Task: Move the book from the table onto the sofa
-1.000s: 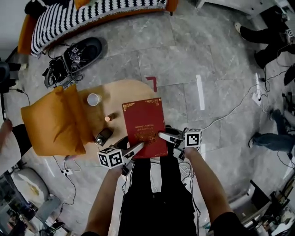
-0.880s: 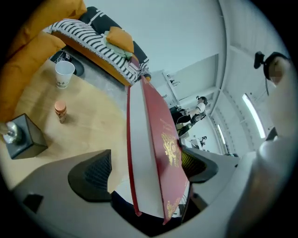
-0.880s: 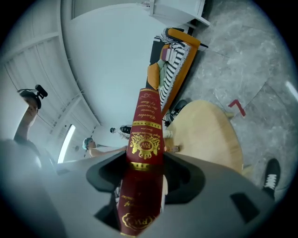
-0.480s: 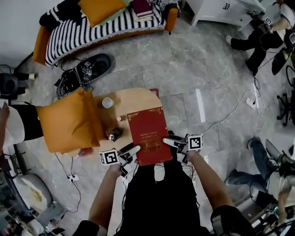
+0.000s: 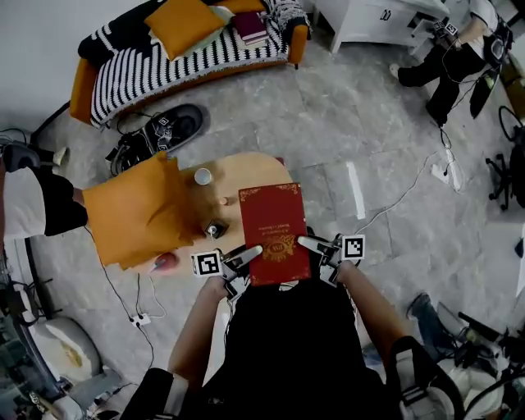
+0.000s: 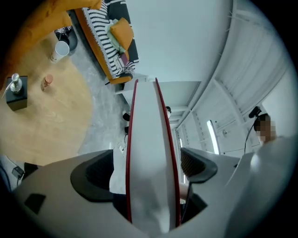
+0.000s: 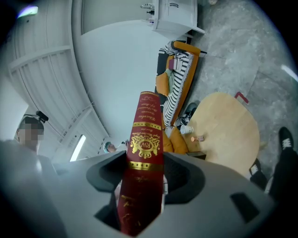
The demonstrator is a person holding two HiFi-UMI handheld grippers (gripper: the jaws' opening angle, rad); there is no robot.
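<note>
Both claws on the one book [image 5: 275, 232], a red hardback with gilt print

Grip, left claw [image 6: 148, 167]: clenched on the near corner at the page-edge side. The white page block runs straight out between its jaws, with a red cover on either side
Grip, right claw [image 7: 145, 175]: clenched on the opposite near corner at the spine, gilt crest just beyond its pads. Nothing else is in either claw

The book lies roughly flat, reaching away from both claw tips. The round wooden surface [image 5: 250, 172] sits below and ahead of the claws, so the book reads as clear of it. The two-corner hold is presumably because the book is too broad for one claw. A grip on each side stops it sagging, and pinching both covers together keeps the pages shut

On the surface, ahead and left of the left claw: cup [image 5: 202, 175], small dark bottle [image 5: 214, 231]. Further left a large orange cushion [image 5: 131, 215] overlaps the surface's edge

The sofa [image 5: 148, 70] is well ahead of both claws, across open floor beyond the surface. It has a striped throw, with an orange pillow [image 5: 184, 23] and a purple book [image 5: 250, 25] on the seat

Judgement: lift done, carry in hand, placing not yet begun. The claws need to travel together at matched spacing, or the book could twist out of one grip. The free striped seat on the left-claw side of the pillow looks the likeliest landing spot
</note>
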